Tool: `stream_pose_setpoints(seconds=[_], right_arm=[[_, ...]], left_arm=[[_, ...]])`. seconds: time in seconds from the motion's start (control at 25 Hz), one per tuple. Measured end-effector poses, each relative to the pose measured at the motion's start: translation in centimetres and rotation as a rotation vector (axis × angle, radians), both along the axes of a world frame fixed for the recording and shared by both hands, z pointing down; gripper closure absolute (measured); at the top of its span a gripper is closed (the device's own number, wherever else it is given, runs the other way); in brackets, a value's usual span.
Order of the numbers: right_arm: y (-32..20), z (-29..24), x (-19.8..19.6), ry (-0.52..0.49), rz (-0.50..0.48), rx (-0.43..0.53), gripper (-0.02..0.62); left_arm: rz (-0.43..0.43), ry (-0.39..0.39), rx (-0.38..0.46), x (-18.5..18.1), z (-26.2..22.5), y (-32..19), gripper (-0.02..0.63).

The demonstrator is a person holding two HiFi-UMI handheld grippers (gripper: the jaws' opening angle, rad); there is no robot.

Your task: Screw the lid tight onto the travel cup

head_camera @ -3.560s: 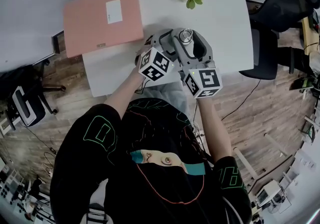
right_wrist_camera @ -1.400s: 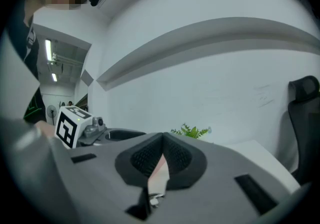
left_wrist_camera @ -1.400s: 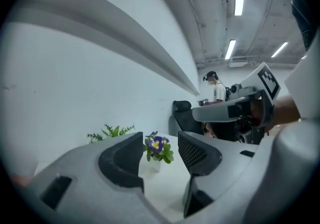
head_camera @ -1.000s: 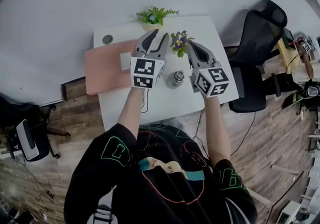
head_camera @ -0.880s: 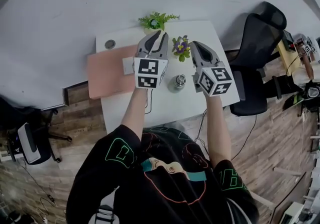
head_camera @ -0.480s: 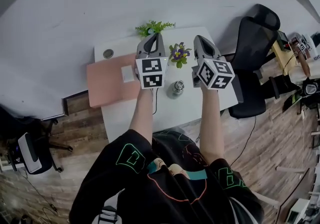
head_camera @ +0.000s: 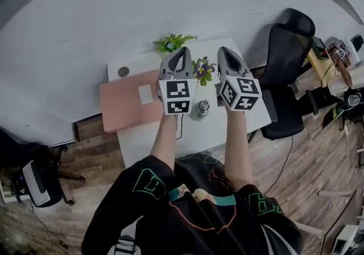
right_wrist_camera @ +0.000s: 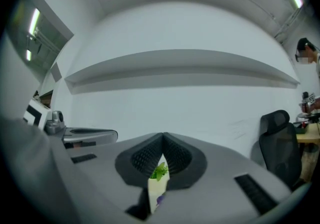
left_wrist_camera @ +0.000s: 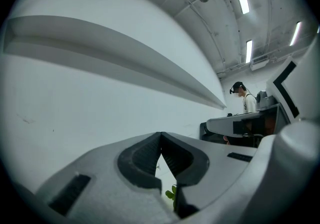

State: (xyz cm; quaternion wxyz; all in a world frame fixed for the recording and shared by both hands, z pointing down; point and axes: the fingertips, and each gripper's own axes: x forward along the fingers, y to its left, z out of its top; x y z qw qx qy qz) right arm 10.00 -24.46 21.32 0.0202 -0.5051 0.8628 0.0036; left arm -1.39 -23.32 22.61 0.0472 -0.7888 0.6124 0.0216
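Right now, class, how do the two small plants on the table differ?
The leafy plant shows only green foliage; the flowering plant carries purple blooms. The leafy plant stands farther back; the flowering plant stands nearer the travel cup. Both have green leaves.

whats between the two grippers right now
The head view shows the purple flowers between the left gripper and right gripper, and the travel cup between their marker cubes. Both stand on the table.
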Motion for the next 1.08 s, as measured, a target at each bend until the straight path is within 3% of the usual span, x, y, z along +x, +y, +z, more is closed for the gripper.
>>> stream_pose_setpoints(seconds=[0.84, 1.08], right_arm=[[0.2, 2.0, 1.5, -0.006, 0.009, -0.018, 0.591], [0.1, 2.0, 1.9, -0.013, 0.018, -0.014, 0.592]], left_arm=[[-0.016, 0.031, -0.012, -0.6, 0.9, 0.1, 0.601], [0.017, 0.030, -0.016, 0.2, 1.3, -0.1, 0.601]])
